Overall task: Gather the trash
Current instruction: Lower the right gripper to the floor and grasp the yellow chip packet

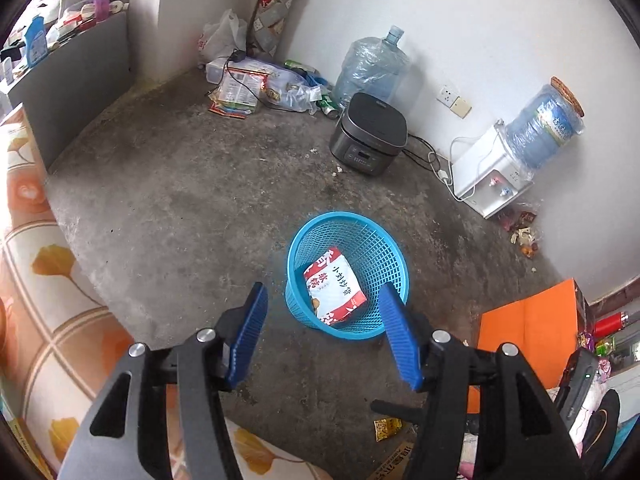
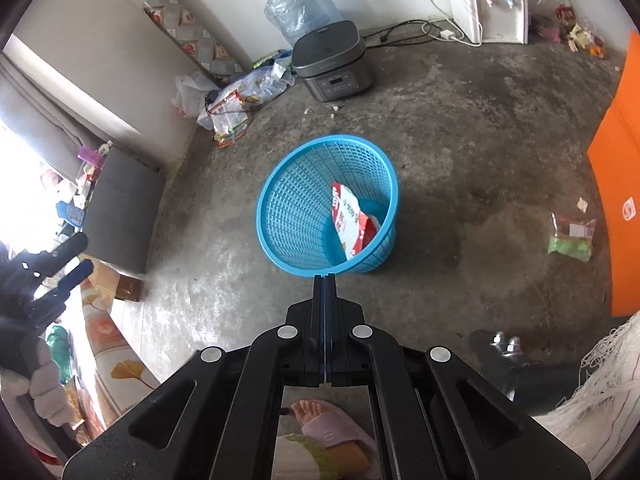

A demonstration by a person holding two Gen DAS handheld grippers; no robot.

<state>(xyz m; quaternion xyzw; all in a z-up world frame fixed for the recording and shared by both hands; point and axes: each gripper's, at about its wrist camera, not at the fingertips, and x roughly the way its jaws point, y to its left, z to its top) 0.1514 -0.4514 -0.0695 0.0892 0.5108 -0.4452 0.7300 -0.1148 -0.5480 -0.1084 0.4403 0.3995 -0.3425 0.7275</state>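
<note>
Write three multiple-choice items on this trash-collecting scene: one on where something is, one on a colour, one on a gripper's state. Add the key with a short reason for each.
1. Where is the red-and-white snack bag?
A. Inside the basket
B. On top of the rice cooker
C. Between the right gripper's pads

2. What colour is the mesh basket?
A. Orange
B. Blue
C. Grey

3. How does the right gripper stand?
A. Open and empty
B. Shut on a bottle
C. Shut with nothing between its pads

Key:
1 A, the bag lies against the basket's inner wall in both views.
2 B, its mesh and rim are light blue.
3 C, the two pads meet with nothing between them, just short of the basket's near rim.
</note>
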